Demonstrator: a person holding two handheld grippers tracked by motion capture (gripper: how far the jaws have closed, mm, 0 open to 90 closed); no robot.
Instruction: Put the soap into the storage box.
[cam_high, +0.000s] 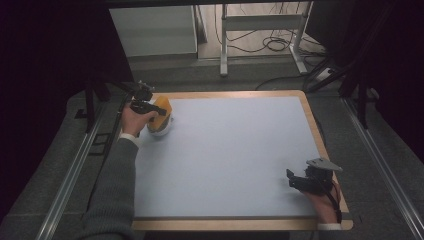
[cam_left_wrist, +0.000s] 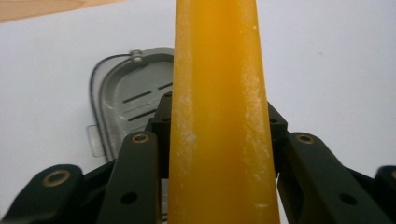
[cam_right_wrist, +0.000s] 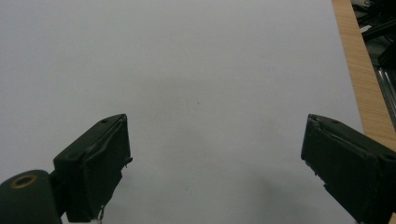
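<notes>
So here's where we're at. Our left tool (cam_high: 150, 107) is clamped on a flat orange-yellow bar of soap (cam_high: 162, 109), standing on edge between the jaws, and we've got it up at the far left corner of the tabletop (cam_high: 235, 155). In the left gripper view the orange-yellow bar (cam_left_wrist: 219, 116) runs straight up the middle with a black jaw pressed against each side, so the grip looks solid. It has some whitish scuffing on its surface.

Right under it sits a grey-and-white oval plastic soap dish (cam_high: 161, 127) with slots in its inner tray. In the left gripper view we're looking down into that dish (cam_left_wrist: 126, 100), and its tray looks bare, at least the part the bar doesn't hide. So picking up the soap is done, getting it over to the dish is pretty much done too, and what's left is the actual set-down: lower it, probably lay it flat in the tray, then let go and back off.

Honestly, from the high view it's hard to say whether the bar's bottom edge is already touching the dish or just hanging over it, since it's dark and small up there. We'd guess it's not resting yet.

Our right tool (cam_high: 300, 181) sits at the near right corner, jaws spread wide with nothing between them, pointing over the bare pale sheet covering the tabletop. Doesn't look like it has a job in this step.
</notes>
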